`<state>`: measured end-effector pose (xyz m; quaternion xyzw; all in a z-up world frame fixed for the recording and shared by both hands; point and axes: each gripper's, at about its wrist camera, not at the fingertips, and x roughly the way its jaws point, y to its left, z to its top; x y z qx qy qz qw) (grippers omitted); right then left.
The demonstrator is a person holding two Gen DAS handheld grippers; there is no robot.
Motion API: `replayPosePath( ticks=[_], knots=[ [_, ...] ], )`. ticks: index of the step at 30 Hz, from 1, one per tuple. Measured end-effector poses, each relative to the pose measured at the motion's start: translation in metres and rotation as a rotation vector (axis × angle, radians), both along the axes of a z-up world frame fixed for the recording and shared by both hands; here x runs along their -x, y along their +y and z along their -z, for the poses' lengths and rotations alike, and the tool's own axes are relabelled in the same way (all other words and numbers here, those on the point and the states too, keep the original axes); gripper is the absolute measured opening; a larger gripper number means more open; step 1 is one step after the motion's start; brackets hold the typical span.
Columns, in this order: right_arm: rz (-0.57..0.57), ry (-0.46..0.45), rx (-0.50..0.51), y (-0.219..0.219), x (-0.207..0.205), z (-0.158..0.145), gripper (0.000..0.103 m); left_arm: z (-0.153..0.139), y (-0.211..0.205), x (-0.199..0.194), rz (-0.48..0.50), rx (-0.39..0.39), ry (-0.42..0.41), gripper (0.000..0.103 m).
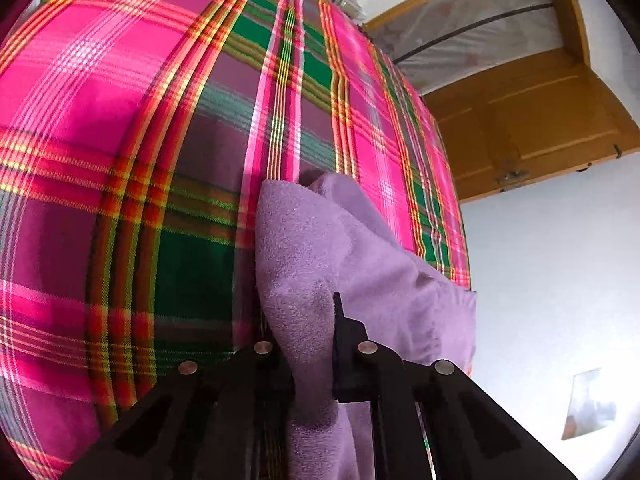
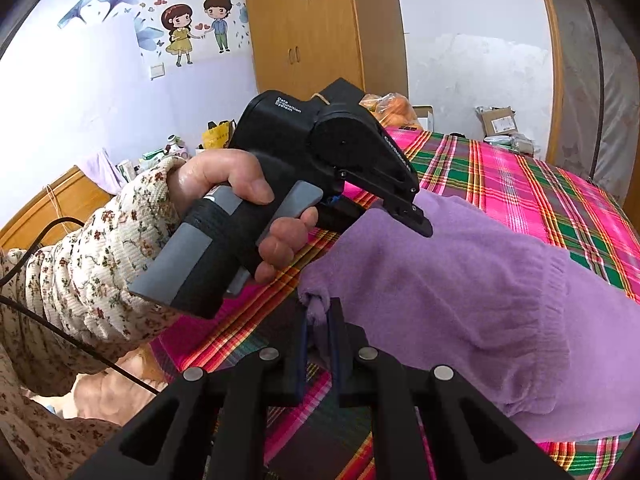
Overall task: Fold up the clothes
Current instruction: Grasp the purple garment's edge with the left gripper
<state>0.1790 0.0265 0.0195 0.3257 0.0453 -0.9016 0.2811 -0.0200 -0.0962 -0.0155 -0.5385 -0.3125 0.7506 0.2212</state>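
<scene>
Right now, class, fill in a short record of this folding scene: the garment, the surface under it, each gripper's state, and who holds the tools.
garment: purple sweater, bunched, partly lifted off the bed
surface: pink and green plaid bedspread
left gripper: shut on a fold of the sweater
right gripper: shut on a pinched edge of the sweater
holder: person's hand in a floral sleeve grips the left tool's handle
background: wooden wardrobe, cartoon wall sticker
</scene>
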Motion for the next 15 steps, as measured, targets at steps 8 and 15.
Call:
replayPosePath(
  ticks=[8,15],
  knots=[
    [-0.011,-0.011,-0.009,-0.01,0.005,-0.001,0.009,-0.006,-0.015,-0.003,0.006,-0.024,0.033,0.01],
    [-0.068,-0.003,-0.015,-0.03,0.007,-0.006,0.009,-0.016,-0.034,-0.004,-0.023,-0.023,0.05,0.01]
  ],
)
